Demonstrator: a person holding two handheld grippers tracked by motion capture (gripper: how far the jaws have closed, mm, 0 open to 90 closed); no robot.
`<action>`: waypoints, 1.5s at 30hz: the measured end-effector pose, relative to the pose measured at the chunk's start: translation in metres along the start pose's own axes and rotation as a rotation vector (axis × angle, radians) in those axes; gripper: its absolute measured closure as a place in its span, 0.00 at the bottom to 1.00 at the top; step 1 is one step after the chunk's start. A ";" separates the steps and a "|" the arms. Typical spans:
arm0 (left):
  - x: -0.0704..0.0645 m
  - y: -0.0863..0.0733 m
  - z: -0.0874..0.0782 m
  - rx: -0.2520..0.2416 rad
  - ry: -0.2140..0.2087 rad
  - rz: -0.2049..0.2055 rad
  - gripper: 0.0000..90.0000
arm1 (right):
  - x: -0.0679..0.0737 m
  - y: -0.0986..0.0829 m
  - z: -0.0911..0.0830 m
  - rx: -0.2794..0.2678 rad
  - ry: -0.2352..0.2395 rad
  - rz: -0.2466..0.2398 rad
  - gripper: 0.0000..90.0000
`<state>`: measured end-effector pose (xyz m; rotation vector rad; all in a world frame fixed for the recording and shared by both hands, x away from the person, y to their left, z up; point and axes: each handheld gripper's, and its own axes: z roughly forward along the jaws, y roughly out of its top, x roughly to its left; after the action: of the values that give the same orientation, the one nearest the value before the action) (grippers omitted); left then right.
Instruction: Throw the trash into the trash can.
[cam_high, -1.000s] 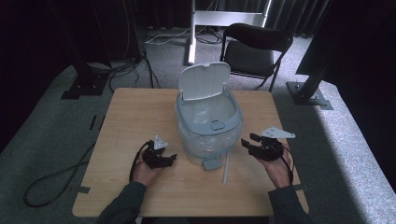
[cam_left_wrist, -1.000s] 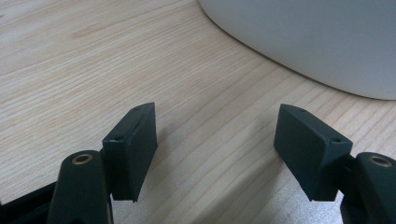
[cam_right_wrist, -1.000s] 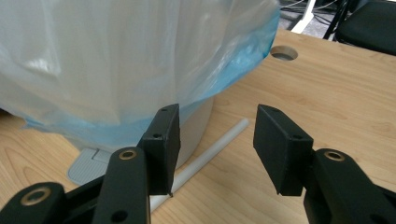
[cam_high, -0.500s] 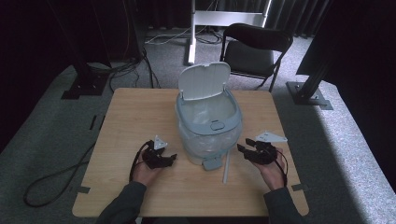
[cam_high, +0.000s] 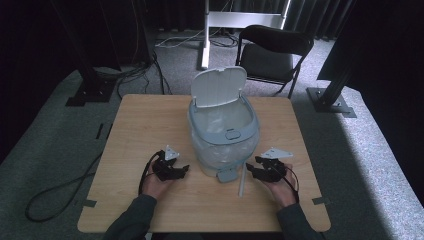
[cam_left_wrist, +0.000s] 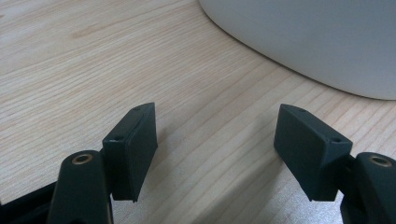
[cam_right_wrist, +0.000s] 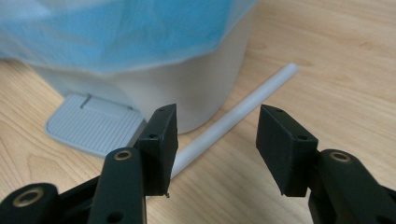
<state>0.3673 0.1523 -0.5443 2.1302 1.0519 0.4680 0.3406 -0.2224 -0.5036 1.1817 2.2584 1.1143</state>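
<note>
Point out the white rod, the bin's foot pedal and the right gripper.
white rod (cam_right_wrist: 243, 109): right gripper view, middle of its shaft.
foot pedal (cam_right_wrist: 93, 128): right gripper view, its ribbed top.
right gripper (cam_right_wrist: 215, 140): right gripper view, gap midway between its open jaws.

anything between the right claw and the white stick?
Nothing. In the right gripper view the open right claw faces the white stick across bare table; the bin's pedal lies off to the side.

high view: above the person's side, looks forward and down on the whole table (cam_high: 150, 125), fairly far
left gripper view: low, close to the table, faces the bin (cam_left_wrist: 308, 42)
right gripper view: low, close, faces bin and rod (cam_right_wrist: 233, 119)
shared: bin, table
</note>
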 end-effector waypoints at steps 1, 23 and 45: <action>0.000 0.000 0.000 0.000 0.000 0.000 0.34 | 0.001 -0.001 0.002 0.005 0.000 -0.006 0.52; 0.000 0.000 0.000 0.000 0.000 0.000 0.34 | 0.012 -0.013 0.031 0.138 0.001 -0.033 0.48; 0.000 0.000 0.000 0.000 0.000 0.000 0.34 | -0.005 -0.019 0.021 0.189 -0.088 -0.024 0.78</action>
<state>0.3673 0.1523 -0.5443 2.1305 1.0518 0.4680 0.3459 -0.2229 -0.5316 1.2451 2.3433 0.8374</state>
